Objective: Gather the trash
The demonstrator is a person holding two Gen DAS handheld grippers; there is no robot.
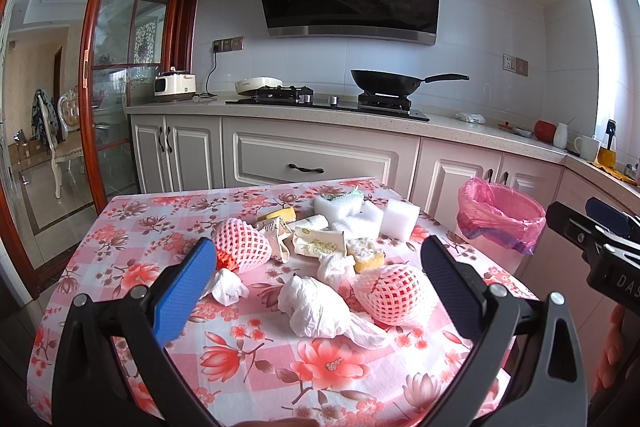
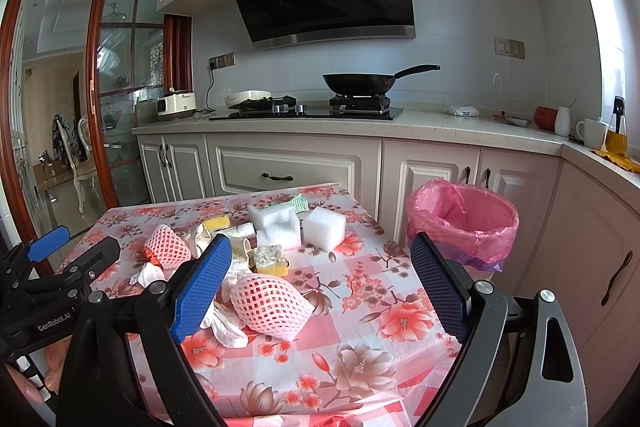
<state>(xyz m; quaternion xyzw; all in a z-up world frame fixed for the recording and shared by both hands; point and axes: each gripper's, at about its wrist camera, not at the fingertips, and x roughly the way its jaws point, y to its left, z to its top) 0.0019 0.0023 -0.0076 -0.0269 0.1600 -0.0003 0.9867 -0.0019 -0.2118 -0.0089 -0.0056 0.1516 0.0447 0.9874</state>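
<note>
Trash lies on a table with a pink floral cloth [image 1: 256,359]: two pink foam fruit nets [image 1: 240,245] [image 1: 394,293], crumpled white tissues [image 1: 314,305], white foam blocks [image 1: 398,219], a dirty yellow sponge [image 1: 366,253] and paper wrappers [image 1: 320,243]. My left gripper [image 1: 316,287] is open and empty above the near tissues. My right gripper [image 2: 320,283] is open and empty over the near pink net [image 2: 270,305]. A bin with a pink bag [image 2: 464,223] stands right of the table.
Behind the table runs a kitchen counter [image 1: 280,113] with a hob, a black wok [image 1: 384,81] and a cooker. White cabinets [image 1: 308,163] stand below it. A glass sliding door [image 1: 116,75] is at left. Mugs and a bottle [image 2: 592,133] stand at right.
</note>
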